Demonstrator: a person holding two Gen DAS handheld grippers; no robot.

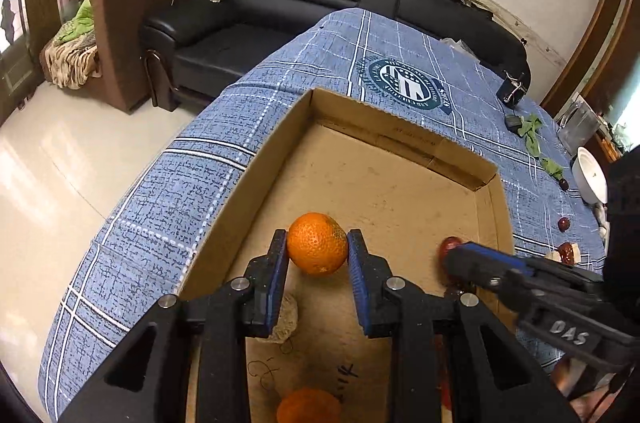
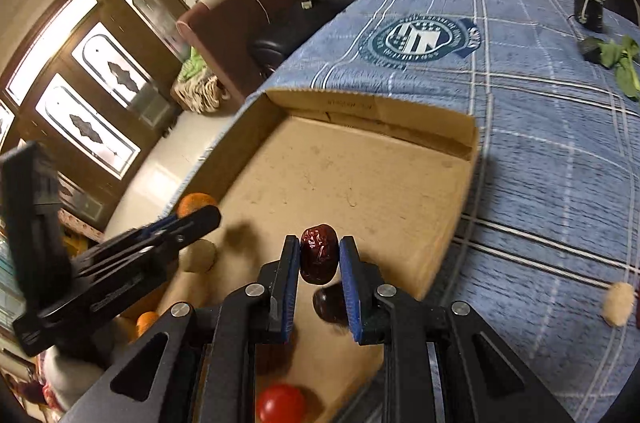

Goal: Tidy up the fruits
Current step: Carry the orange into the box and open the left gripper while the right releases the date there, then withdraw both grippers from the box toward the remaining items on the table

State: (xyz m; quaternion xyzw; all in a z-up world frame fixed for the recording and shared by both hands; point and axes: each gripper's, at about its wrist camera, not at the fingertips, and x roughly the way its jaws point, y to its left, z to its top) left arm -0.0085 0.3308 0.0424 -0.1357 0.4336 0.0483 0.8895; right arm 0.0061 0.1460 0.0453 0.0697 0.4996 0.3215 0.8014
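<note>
My left gripper [image 1: 318, 249] is shut on an orange [image 1: 317, 243] and holds it over the left side of a shallow cardboard box [image 1: 256, 159]. A second orange [image 1: 308, 405] and a pale lumpy fruit [image 1: 285, 317] lie in the box below it. My right gripper [image 2: 319, 255] is shut on a dark red date [image 2: 318, 253] above the box [image 2: 460, 131]. Another dark date [image 2: 328, 303] and a red tomato [image 2: 280, 403] lie under it. The left gripper shows at the left of the right wrist view [image 2: 192, 219], the right gripper at the right of the left wrist view [image 1: 460, 255].
The box sits on a blue plaid tablecloth [image 1: 160, 207]. To its right lie loose dates [image 1: 563, 223], a white bowl [image 1: 590, 179], green leaves [image 1: 532, 131], a black clip [image 1: 512, 89] and a pale fruit [image 2: 618, 303]. A black sofa [image 1: 280, 7] stands beyond the table.
</note>
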